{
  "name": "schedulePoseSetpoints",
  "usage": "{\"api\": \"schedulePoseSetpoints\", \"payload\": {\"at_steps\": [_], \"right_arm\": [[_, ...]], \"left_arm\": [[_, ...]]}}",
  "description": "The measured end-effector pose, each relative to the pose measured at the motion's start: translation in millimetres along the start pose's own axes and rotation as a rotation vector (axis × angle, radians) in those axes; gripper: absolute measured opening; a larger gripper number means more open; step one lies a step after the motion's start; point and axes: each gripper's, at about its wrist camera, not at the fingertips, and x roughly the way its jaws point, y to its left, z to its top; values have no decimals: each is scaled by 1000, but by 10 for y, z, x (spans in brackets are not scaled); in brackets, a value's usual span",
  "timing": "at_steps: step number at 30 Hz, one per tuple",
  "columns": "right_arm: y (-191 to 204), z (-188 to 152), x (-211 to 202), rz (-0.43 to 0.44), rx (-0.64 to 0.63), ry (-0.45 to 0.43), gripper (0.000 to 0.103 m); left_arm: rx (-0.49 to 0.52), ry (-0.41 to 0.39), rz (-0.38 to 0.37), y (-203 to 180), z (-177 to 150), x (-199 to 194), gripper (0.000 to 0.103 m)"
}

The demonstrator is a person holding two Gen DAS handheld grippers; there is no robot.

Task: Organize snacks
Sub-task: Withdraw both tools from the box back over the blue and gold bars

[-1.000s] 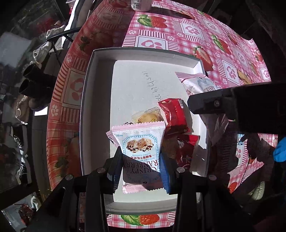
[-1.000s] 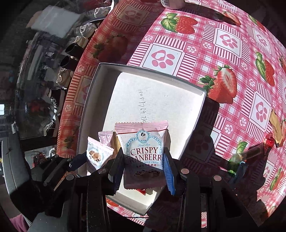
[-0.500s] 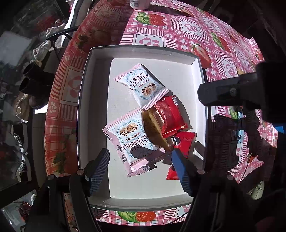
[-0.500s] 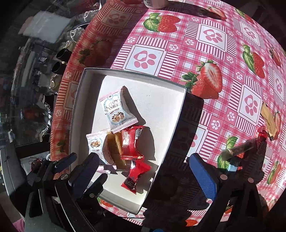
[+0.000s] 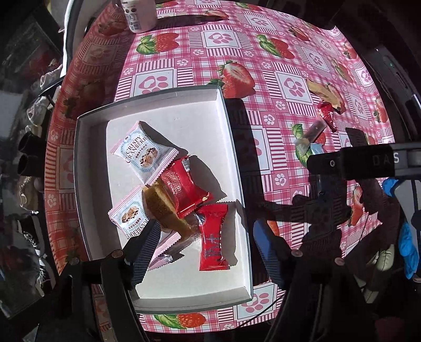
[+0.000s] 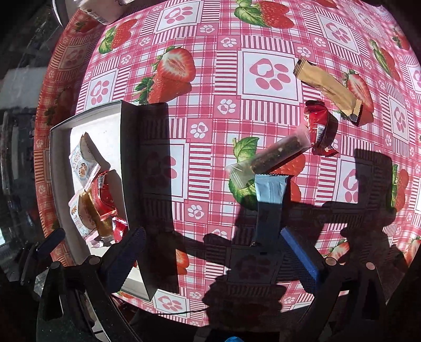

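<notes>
A white box (image 5: 226,126) on the strawberry tablecloth holds two Crispy Cranberry packets (image 5: 143,152), a tan cake bar (image 5: 165,210) and two red packets (image 5: 213,236). My left gripper (image 5: 205,250) is open and empty above the box's near end. My right gripper (image 6: 213,250) is open and empty over the cloth, right of the box (image 6: 129,147). Just ahead of it lie a blue bar (image 6: 269,200), a clear-wrapped dark bar (image 6: 273,155), a red packet (image 6: 319,129) and a tan bar (image 6: 329,89).
A white bottle (image 5: 138,13) stands at the table's far edge. The table's left edge drops off to clutter and shoes (image 5: 29,157). The right gripper's body (image 5: 368,163) shows at the right of the left wrist view.
Both grippers let go of their Crispy Cranberry packets, which now lie in the box. Both opened and pulled back; the right one swung right over the loose snacks.
</notes>
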Motion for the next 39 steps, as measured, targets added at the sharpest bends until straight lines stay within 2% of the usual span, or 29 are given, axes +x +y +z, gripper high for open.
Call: {"api": "schedulePoseSetpoints", "payload": {"at_steps": [9,12,17,29,39], "right_arm": [[-914,-178,-13,31,196,-22,103],[-1092,-227,4,14,228,-22,103],[-1273,-334,61,15,255,27,103],[-1011,-666,60,-50,272,72,103],[-551,-465,-230,-141,197,45,103]], "left_arm": [[108,8,-1,-504,169,-25,78],[115,2,-15,-609,213,-33,78],[116,-14,-35,-698,217,-64,79],[59,-89,-121,-452,96,-183,79],[96,-146,-146,-306,90,-243,79]]}}
